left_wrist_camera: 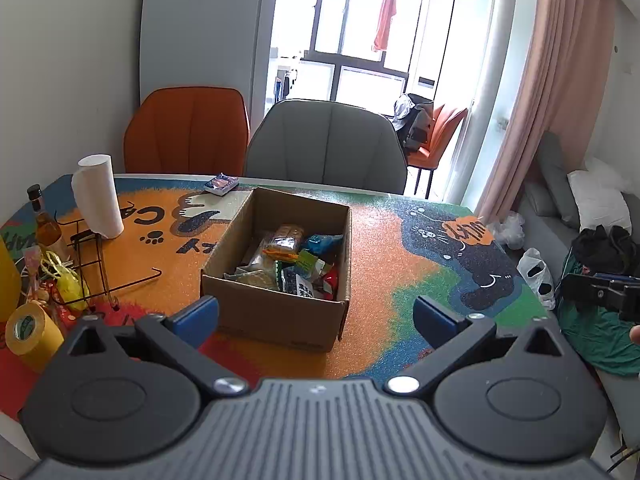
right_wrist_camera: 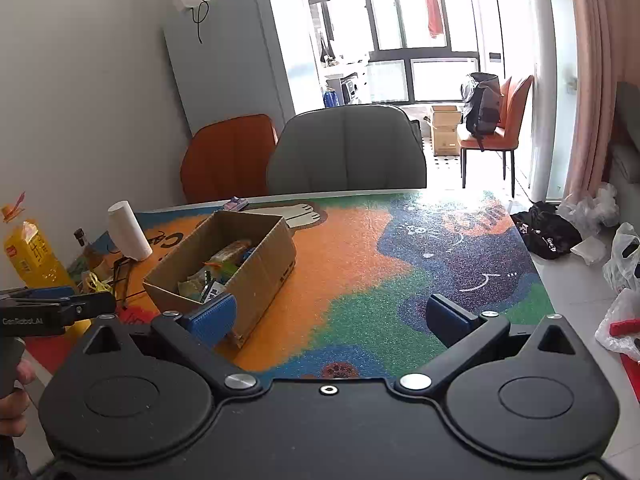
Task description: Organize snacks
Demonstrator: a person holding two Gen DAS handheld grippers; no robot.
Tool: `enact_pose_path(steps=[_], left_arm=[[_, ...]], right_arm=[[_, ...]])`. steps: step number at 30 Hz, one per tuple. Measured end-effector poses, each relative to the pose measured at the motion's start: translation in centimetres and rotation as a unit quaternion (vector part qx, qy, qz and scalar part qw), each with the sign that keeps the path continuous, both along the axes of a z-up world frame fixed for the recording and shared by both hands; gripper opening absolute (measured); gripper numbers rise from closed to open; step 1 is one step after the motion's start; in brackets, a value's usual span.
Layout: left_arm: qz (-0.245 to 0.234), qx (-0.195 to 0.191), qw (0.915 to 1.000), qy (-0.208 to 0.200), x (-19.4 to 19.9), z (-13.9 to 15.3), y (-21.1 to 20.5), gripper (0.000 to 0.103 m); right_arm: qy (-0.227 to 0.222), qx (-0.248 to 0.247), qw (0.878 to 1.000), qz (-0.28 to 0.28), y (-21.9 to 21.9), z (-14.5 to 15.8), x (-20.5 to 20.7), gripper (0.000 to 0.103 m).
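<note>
An open cardboard box (left_wrist_camera: 276,312) sits on the colourful mat (left_wrist_camera: 380,264) in the middle of the table, holding several snack packets (left_wrist_camera: 288,264). One small blue packet (left_wrist_camera: 221,183) lies apart at the table's far edge. My left gripper (left_wrist_camera: 316,320) hovers open just in front of the box, nothing between its blue pads. In the right wrist view the box (right_wrist_camera: 256,268) stands left of centre with snacks (right_wrist_camera: 216,276) inside. My right gripper (right_wrist_camera: 332,318) is open and empty over the mat (right_wrist_camera: 360,264), to the right of the box. The left gripper's body (right_wrist_camera: 52,312) shows at the left edge.
At the table's left stand a paper towel roll (left_wrist_camera: 98,196) on a wire rack (left_wrist_camera: 96,268), a bottle (left_wrist_camera: 44,220), yellow tape (left_wrist_camera: 32,336) and bags. An orange chair (left_wrist_camera: 186,132) and a grey chair (left_wrist_camera: 324,144) stand behind the table. Plastic bags (right_wrist_camera: 620,264) lie on the floor.
</note>
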State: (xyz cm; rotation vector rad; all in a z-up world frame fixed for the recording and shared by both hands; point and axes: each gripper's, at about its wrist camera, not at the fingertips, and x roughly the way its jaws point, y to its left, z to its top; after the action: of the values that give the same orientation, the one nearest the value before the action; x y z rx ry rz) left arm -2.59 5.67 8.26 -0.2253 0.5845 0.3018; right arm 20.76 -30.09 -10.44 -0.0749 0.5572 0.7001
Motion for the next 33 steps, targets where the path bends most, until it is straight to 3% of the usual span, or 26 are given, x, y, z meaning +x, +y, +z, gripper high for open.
enact_pose_path(steps=[33], left_arm=[[-0.005,-0.004,1.0000,0.006,1.3,-0.4,0.1,0.103]], right_arm=[[0.000,-0.012,1.000,0.000,0.7,-0.2,0.7,0.103]])
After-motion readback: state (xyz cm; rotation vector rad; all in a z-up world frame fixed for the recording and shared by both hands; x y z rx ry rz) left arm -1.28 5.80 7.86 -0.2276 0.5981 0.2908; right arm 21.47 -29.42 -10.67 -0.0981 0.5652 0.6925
